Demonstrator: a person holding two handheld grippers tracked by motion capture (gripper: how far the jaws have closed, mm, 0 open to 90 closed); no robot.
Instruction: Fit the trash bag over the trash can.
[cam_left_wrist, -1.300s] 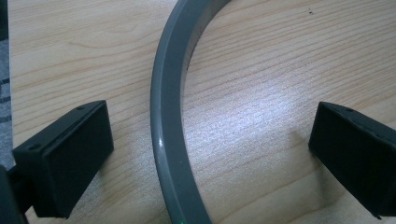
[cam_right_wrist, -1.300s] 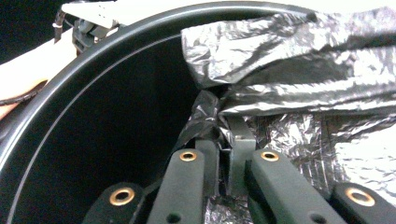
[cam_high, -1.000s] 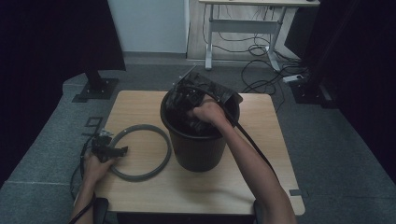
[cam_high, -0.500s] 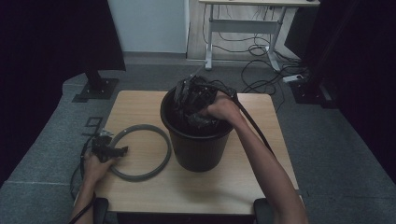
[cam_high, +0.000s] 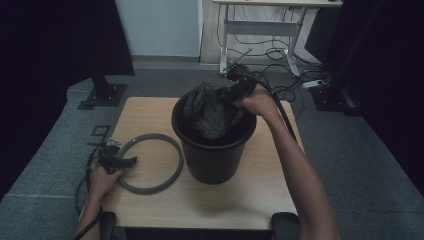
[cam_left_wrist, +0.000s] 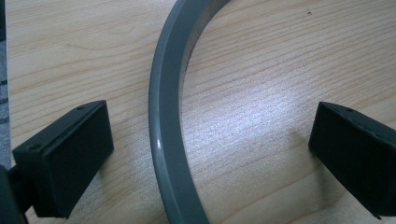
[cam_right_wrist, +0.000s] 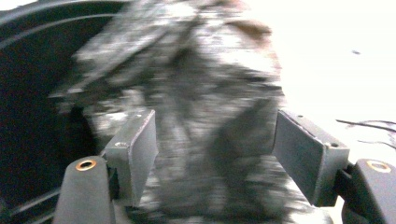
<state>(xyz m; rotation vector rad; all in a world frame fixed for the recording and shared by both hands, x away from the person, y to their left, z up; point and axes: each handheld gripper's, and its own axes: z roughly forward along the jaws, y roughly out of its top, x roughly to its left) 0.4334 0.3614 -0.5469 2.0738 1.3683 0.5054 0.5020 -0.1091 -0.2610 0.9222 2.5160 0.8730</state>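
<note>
My left gripper (cam_high: 116, 162) rests on the bench (cam_high: 260, 200) at about 8 o'clock from the bucket (cam_high: 214, 150). Its fingers (cam_left_wrist: 70, 158) stand wide with the grey ring (cam_high: 150, 162) running between them. The left gripper view shows the ring's band (cam_left_wrist: 168, 140) closer to one finger, touching neither, with bare wood on both sides of it. The high view adds that the ring lies flat and whole, just beside the bucket at its 9 o'clock.

The black bucket stands upright near the middle of the bench. A crumpled black plastic bag (cam_high: 210, 112) bulges out of its mouth.

My right gripper (cam_high: 239, 86) is up at the bucket's 1 o'clock rim. Its fingers (cam_right_wrist: 135, 149) have just been opening and now stand well apart. In the right gripper view the bag (cam_right_wrist: 196, 140) sits between them, blurred; I cannot tell whether either pad touches it. That view also shows the bucket's dark inner wall (cam_right_wrist: 32, 93) at 9 o'clock, which the high view hides behind the bag.

The bench is pale wood with rounded corners, standing on grey carpet (cam_high: 45, 155). Beyond it at 12 o'clock are a white desk frame (cam_high: 265, 30) and loose cables (cam_high: 285, 75) on the floor, with dark curtains (cam_high: 50, 45) either side.
</note>
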